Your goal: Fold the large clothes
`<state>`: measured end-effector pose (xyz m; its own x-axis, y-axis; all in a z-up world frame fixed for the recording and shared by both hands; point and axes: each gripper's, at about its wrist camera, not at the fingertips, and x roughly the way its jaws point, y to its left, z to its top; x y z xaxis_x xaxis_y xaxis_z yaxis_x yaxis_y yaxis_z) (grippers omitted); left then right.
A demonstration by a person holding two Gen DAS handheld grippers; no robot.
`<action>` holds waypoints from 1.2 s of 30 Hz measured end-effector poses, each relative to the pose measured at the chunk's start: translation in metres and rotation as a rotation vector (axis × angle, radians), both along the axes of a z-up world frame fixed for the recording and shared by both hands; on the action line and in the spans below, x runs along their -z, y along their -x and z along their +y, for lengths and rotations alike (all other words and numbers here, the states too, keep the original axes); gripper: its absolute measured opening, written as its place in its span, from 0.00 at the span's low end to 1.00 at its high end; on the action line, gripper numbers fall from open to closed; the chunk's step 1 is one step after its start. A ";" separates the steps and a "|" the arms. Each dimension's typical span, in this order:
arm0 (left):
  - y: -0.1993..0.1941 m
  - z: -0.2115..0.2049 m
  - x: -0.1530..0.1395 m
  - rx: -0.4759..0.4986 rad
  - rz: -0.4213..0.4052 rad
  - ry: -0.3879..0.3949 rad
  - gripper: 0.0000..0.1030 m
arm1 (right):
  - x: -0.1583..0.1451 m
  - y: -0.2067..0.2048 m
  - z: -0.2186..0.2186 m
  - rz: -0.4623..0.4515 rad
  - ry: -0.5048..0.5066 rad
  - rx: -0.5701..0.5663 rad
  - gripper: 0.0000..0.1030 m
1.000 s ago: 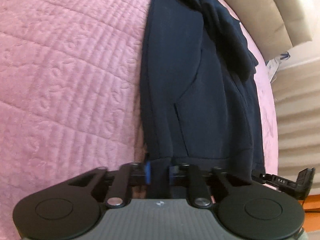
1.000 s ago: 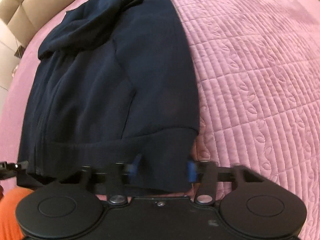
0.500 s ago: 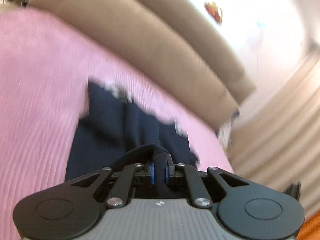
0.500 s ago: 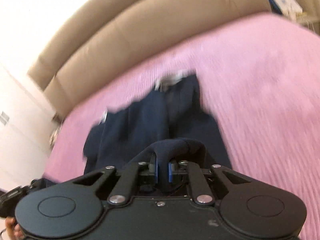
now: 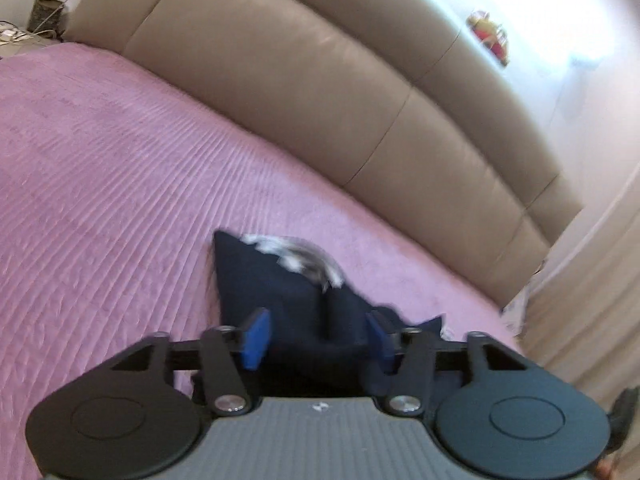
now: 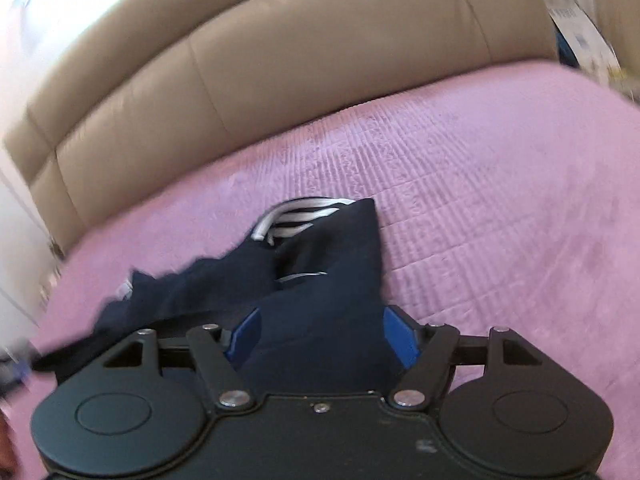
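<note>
A dark navy hooded garment with a striped white lining lies folded on the pink quilted bedspread. My left gripper is open, its blue pads apart on either side of the navy cloth just in front of it. In the right wrist view the same garment lies ahead with the striped lining at its far end. My right gripper is open, its blue pads wide apart with the cloth between them.
A beige padded leather headboard runs along the far side of the bed, also in the right wrist view. A pale curtain hangs at the right. The pink bedspread stretches to the right of the garment.
Both grippers, shut on the garment's hem half a second ago, carried it toward the collar and have opened. The hem now lies over the upper part of the garment.
</note>
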<state>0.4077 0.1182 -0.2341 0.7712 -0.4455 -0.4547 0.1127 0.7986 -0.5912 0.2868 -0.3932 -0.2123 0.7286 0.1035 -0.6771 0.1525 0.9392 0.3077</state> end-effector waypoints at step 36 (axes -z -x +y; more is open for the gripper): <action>-0.058 -0.043 -0.050 0.028 -0.267 -0.377 0.14 | -0.077 -0.088 0.052 -0.333 0.344 -0.053 0.10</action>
